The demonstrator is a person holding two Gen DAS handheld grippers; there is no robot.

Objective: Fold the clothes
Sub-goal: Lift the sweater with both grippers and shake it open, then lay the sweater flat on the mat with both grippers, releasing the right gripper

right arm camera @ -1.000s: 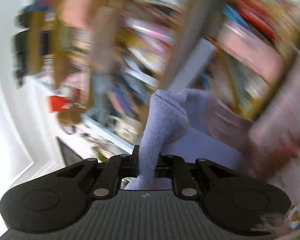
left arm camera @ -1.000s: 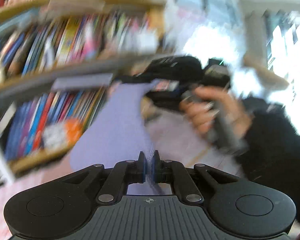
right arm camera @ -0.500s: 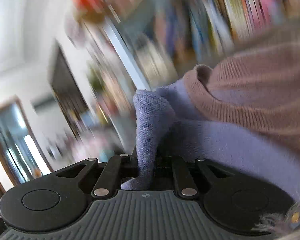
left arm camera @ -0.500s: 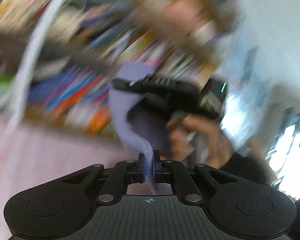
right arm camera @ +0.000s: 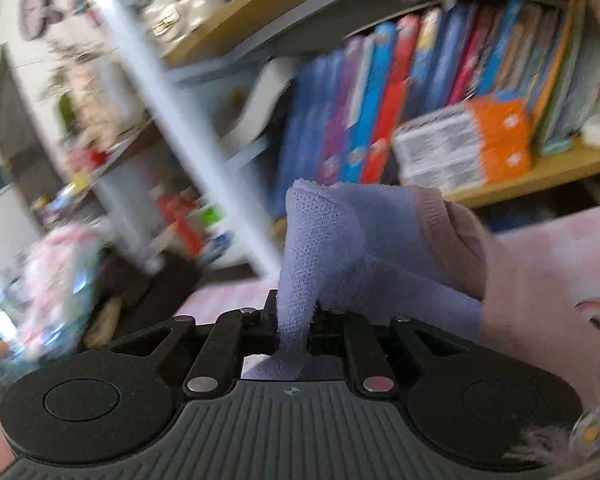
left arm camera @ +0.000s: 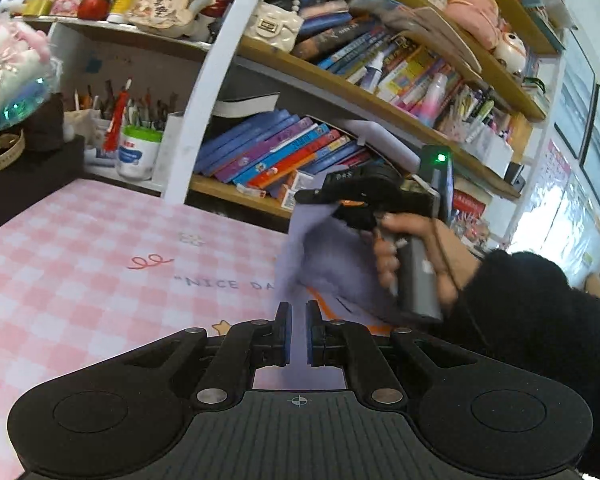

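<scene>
While R gripper point(right arm camera: 294, 320) pinches lilac garment point(right arm camera: 340, 240) mid-frame & L gripper point(left arm camera: 297, 334) sits barely parted, we risk cloth slipping, bunching.

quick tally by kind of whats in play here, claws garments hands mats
claws: 2 (left claw, right claw)
garments: 1 (lilac garment, pinched in the right claw)
hands in view: 1 (right hand)
mats: 1 (pink checked mat)
total: 5
</scene>
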